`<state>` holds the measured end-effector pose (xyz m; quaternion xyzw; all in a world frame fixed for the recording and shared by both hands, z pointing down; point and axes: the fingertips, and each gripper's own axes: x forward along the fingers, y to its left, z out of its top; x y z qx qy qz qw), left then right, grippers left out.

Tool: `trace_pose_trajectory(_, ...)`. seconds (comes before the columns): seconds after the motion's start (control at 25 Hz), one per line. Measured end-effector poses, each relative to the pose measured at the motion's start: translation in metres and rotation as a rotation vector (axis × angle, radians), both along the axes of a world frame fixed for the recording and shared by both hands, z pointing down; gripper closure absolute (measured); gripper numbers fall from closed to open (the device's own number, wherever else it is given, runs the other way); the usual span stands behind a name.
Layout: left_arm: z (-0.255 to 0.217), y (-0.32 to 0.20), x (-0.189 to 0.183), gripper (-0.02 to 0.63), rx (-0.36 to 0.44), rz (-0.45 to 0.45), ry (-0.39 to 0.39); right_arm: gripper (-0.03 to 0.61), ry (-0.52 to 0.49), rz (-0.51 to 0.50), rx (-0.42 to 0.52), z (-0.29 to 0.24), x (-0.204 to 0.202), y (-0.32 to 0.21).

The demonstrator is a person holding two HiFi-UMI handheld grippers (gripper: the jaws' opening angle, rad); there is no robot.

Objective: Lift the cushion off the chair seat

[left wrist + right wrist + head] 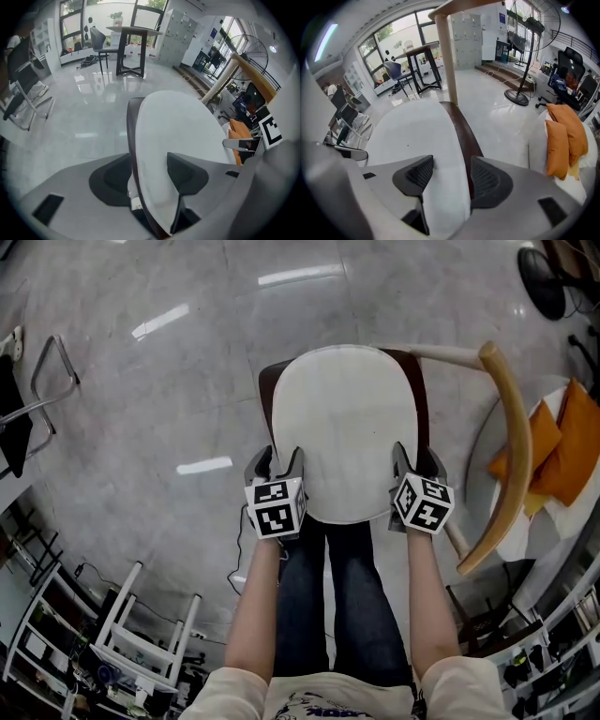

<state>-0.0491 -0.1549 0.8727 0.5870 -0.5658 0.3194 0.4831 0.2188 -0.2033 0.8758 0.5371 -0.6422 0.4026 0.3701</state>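
A white oval cushion (342, 427) lies on a dark brown chair seat (266, 390); the curved wooden backrest (511, 456) is at the right. My left gripper (277, 463) is at the cushion's near left edge and my right gripper (417, 461) at its near right edge. In the left gripper view the open left gripper (150, 176) straddles the cushion (178, 126) and seat rim (131, 136), with one pad over the cushion. In the right gripper view the right gripper (452, 176) stands wide open round the cushion (417, 136) edge and seat rim (461, 131).
Orange pillows (553, 451) lie on a white surface just right of the chair. A metal folding chair (37, 399) stands at the far left, a white stool (141, 634) at the lower left, a floor fan (520, 61) beyond. My legs (337, 596) are below the seat.
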Motion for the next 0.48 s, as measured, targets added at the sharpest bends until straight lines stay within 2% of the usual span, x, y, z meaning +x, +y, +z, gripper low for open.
trace_pose_trajectory(0.24, 0.0034, 0.0003, 0.0056, 0.4, 0.003, -0.012, 0.01, 0.326, -0.063, 0.02, -0.027, 0.0031, -0.0008, 0.002)
trace_pose_trajectory(0.48, 0.0075, -0.0006, 0.0105, 0.43, 0.004, -0.003, 0.015, 0.395, -0.033, 0.013, -0.018, 0.0023, -0.0038, 0.0029)
